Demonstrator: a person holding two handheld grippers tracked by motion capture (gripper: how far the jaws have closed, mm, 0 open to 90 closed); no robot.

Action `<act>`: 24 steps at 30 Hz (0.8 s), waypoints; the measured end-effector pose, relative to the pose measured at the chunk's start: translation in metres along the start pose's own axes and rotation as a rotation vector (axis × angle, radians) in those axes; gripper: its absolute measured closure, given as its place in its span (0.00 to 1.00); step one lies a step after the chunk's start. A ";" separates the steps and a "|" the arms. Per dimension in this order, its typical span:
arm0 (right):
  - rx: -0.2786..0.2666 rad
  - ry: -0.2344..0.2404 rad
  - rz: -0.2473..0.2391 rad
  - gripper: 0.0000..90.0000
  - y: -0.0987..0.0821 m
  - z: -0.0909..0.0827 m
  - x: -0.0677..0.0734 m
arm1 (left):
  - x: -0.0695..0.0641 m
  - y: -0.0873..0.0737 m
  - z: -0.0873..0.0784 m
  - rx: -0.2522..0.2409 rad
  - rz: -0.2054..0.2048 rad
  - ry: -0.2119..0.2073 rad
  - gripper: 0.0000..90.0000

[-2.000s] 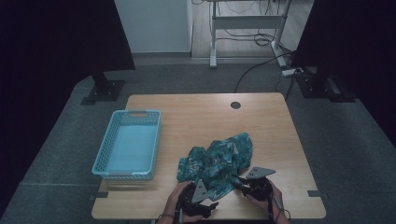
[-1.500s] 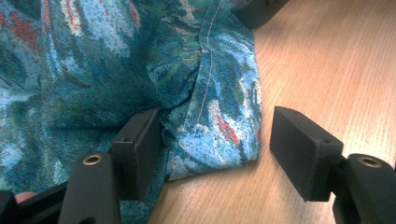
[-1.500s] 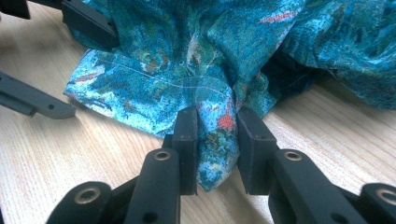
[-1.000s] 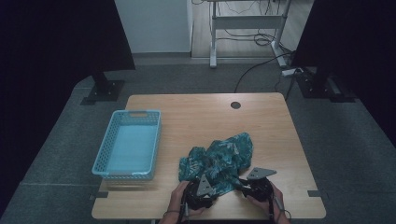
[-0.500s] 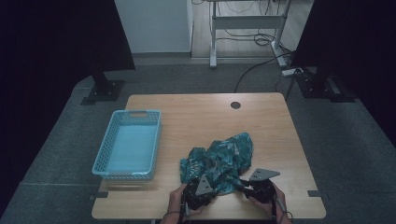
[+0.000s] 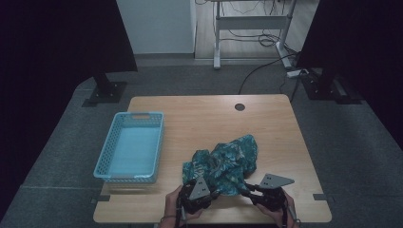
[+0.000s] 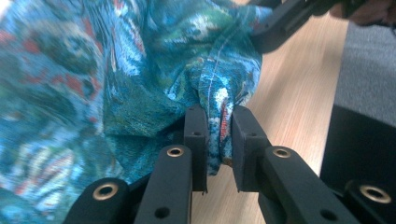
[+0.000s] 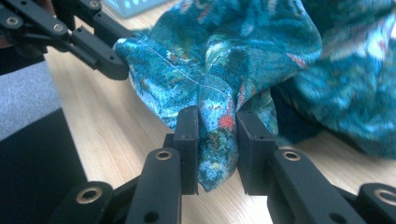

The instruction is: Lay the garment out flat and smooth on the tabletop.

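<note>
High view has the teal patterned cloth (image 6: 223, 164) bunched at the table's (image 6: 199, 118) near edge, your left gripper (image 7: 214, 128) and right gripper (image 8: 218, 140) both clamped on its hem, so you're mid-pickup; next, lift and spread evenly toward the blue basket (image 6: 107, 167).

One wooden table (image 6: 199, 118), with one round dark hole (image 6: 240, 107) near its far edge. One light blue perforated basket (image 6: 105, 164) on the table's left side. One teal patterned cloth (image 6: 228, 161), crumpled in a single heap, no second piece visible. Two handheld grippers: one left gripper (image 6: 216, 194), one right gripper (image 6: 243, 190), each with two black jaws. Two grey three-cornered plates, one per gripper. Two hands: one left hand (image 6: 172, 206), one right hand (image 6: 273, 213). On the floor beyond: one white desk frame (image 6: 252, 23), two black stand bases, one each side; cables there too tangled to count.
</note>
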State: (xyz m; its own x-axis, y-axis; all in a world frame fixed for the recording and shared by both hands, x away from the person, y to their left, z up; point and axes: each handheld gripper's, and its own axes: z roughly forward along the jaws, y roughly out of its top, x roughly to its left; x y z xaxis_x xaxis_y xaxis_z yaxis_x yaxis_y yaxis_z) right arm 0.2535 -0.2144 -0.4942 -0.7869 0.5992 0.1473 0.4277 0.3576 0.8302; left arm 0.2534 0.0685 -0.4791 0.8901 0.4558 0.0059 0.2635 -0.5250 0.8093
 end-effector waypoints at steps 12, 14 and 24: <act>-0.071 -0.007 -0.024 0.81 0.012 -0.012 0.012 | 0.002 0.011 -0.018 -0.065 -0.002 -0.001 0.87; -0.089 -0.011 -0.034 0.81 0.015 -0.017 0.014 | 0.001 0.016 -0.023 -0.086 0.003 -0.002 0.87; -0.186 -0.050 -0.108 0.81 0.044 -0.048 0.033 | -0.001 0.037 -0.048 -0.178 0.021 -0.001 0.87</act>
State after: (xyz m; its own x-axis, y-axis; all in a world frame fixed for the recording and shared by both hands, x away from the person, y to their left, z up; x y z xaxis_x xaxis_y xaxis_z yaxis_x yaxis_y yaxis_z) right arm 0.2252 -0.2136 -0.4265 -0.7988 0.6009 0.0295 0.2494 0.2862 0.9251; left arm 0.2440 0.0836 -0.4210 0.8952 0.4450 0.0232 0.1749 -0.3988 0.9002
